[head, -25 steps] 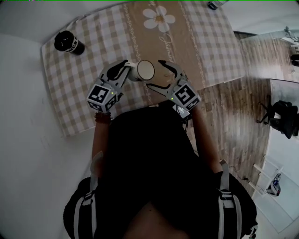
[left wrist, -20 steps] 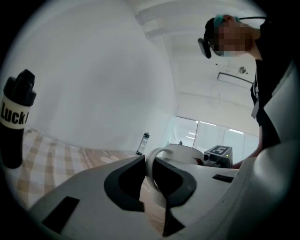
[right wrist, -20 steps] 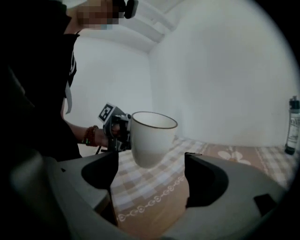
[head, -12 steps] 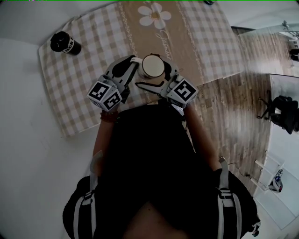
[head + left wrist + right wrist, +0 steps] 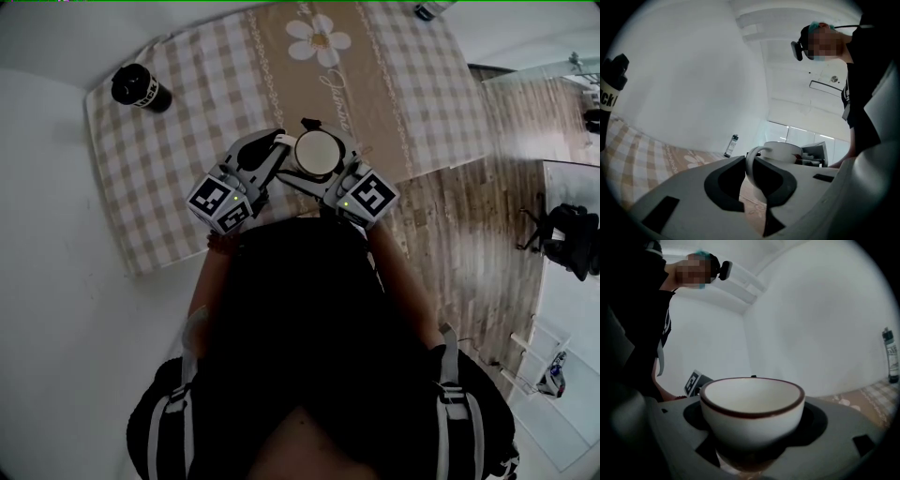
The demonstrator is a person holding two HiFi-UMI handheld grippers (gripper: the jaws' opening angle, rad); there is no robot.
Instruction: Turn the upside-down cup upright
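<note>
The white cup (image 5: 317,152) with a dark rim is held up over the checked tablecloth (image 5: 178,197), mouth upward. My left gripper (image 5: 278,150) is shut on the cup's handle (image 5: 751,161), which stands between its dark pads in the left gripper view. My right gripper (image 5: 328,167) reaches in from the right, and its jaws are closing with the cup's bowl (image 5: 752,411) between them. The dark pads (image 5: 696,420) flank the bowl's lower part; I see no firm press. The cup's foot is hidden behind the jaws.
A black bottle (image 5: 141,87) stands at the cloth's far left corner. A small dark bottle (image 5: 431,9) stands at the far right edge, beyond a daisy print (image 5: 319,36). Wooden floor and an office chair (image 5: 567,234) lie to the right of the table.
The cup has turned from lying on its side to mouth up and come nearer the person. The right gripper has moved in around its bowl; the left has kept the handle.
</note>
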